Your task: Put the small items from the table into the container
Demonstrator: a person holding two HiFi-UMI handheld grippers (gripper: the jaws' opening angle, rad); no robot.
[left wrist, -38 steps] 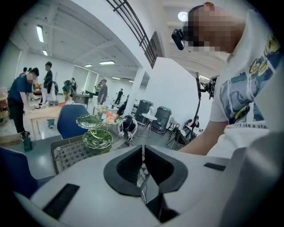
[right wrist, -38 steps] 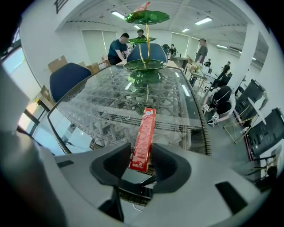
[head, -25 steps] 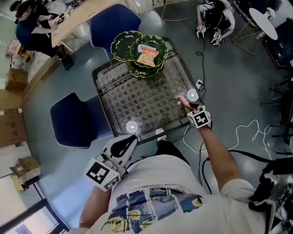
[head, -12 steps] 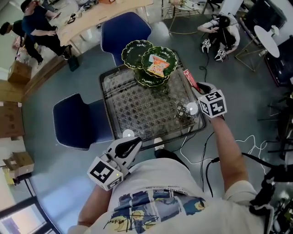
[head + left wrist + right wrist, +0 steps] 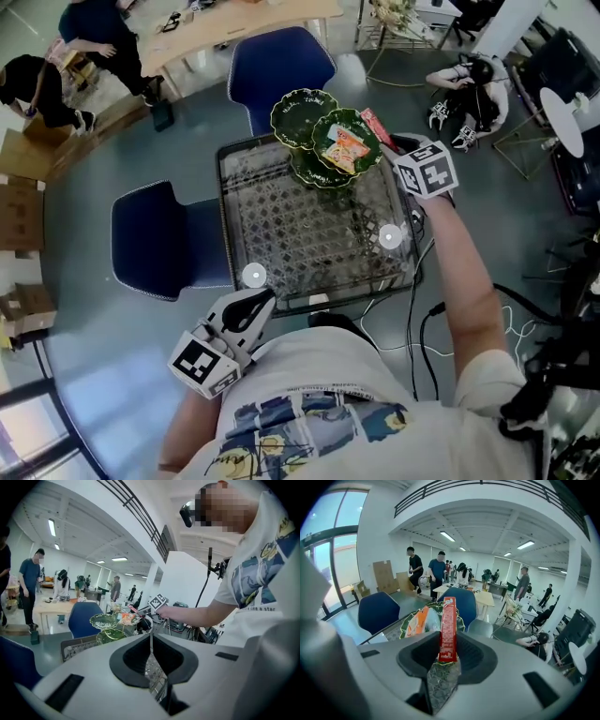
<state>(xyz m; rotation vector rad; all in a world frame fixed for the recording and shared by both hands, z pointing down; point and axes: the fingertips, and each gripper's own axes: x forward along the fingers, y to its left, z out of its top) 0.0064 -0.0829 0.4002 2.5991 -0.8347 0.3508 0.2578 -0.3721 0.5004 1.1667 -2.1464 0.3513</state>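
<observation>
Clamped on edge between the jaws of the right gripper (image 5: 446, 644): a long flat red packet (image 5: 448, 620) with small print, free end pointing up and away, lifted clear of the patterned glass table (image 5: 300, 225), at the right edge of the container. Standing at the table's far end: a dark green scalloped glass tiered dish (image 5: 298, 114), its leaf-edged bowls overlapping. Lying flat in the upper right bowl: an orange and pale crinkled snack packet (image 5: 349, 145), just left of the red packet; contact between the two not clear.
</observation>
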